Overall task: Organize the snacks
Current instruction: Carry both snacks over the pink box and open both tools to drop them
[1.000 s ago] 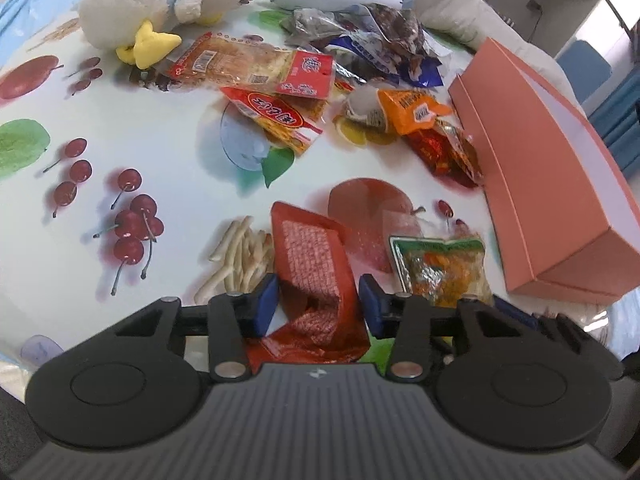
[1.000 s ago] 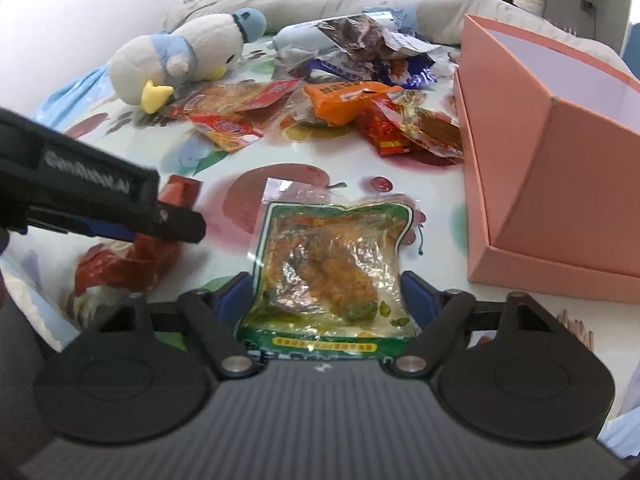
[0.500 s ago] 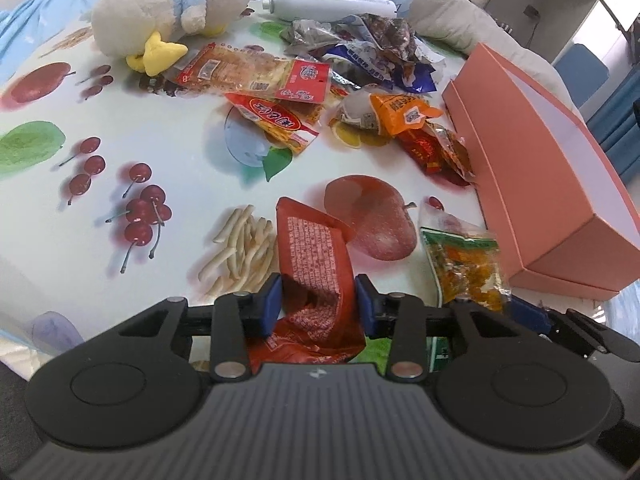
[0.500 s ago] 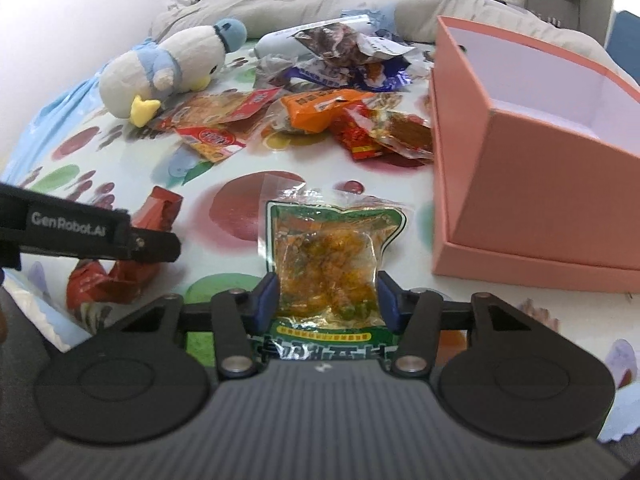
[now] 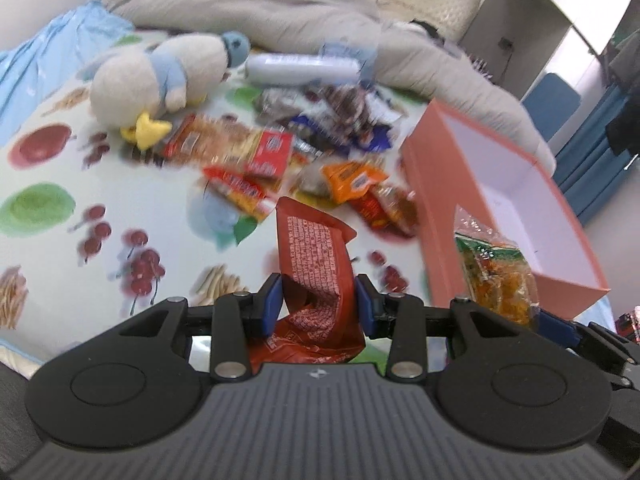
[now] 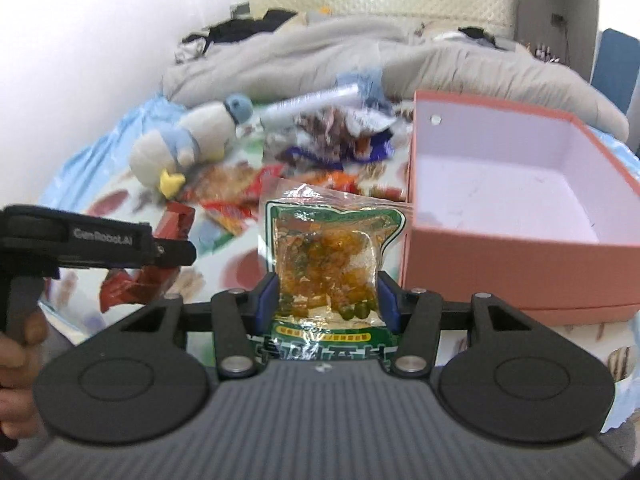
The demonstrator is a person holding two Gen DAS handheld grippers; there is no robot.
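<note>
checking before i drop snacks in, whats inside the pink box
The pink box looks empty: a bare pale floor and walls. Its near wall hides the front strip of floor.

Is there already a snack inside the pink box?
No, the pink box shows only its bare pale floor, and the green snack bag is held in the right tool outside it.
</note>
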